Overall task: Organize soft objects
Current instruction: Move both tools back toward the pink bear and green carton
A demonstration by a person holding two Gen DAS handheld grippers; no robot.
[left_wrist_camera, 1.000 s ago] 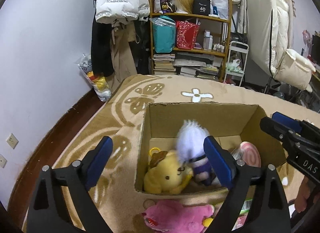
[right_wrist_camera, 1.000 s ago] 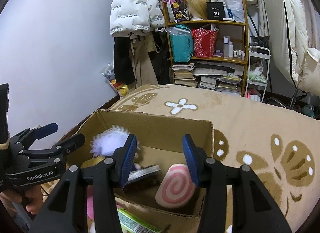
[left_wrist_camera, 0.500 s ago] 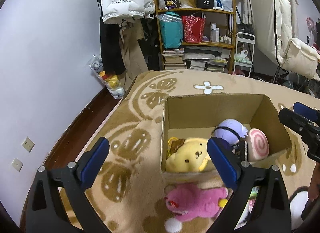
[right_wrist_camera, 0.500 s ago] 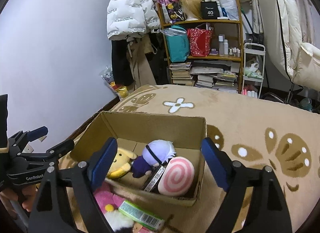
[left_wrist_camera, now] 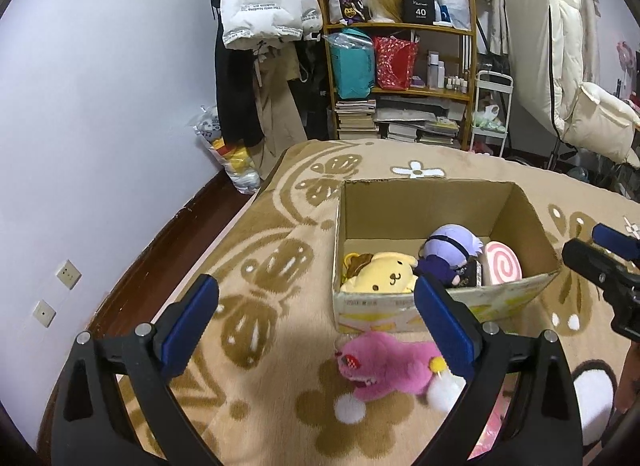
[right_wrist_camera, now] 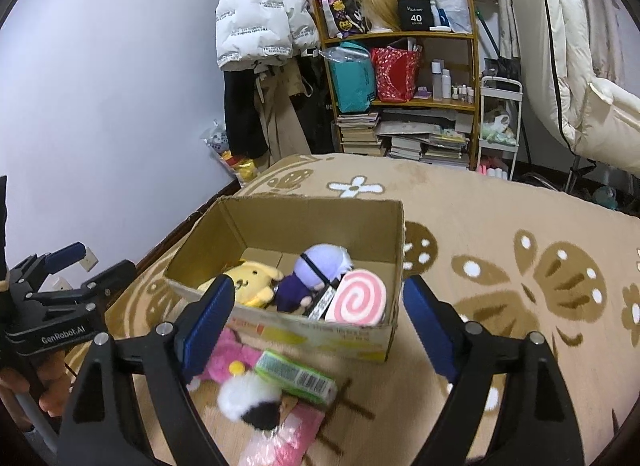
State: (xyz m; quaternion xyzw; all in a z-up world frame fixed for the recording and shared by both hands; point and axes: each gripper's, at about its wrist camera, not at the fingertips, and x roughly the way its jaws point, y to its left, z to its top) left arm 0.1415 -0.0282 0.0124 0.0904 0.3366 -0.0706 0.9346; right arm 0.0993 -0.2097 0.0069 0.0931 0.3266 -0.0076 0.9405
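pink plush (left_wrist_camera: 394, 362) and green packet (right_wrist_camera: 295, 376) lie before the box (left_wrist_camera: 424, 201).

Three plush toys lie side by side in the cardboard box (left_wrist_camera: 420, 205) on the rug (left_wrist_camera: 280, 258). Another plush (left_wrist_camera: 384, 362) lies on the rug just before the box's near wall.

Each tool (left_wrist_camera: 316, 318) is black with 2 blue-padded fingers (left_wrist_camera: 190, 320), silver screws and white "GenRobot.AI" lettering.

Soft plush, matt cardboard, fuzzy rug

The box (left_wrist_camera: 420, 205) is matt brown cardboard; the pink toy (left_wrist_camera: 388, 362) looks fleecy, the rug (left_wrist_camera: 280, 250) thick-piled, the green packet (right_wrist_camera: 296, 376) glossy.
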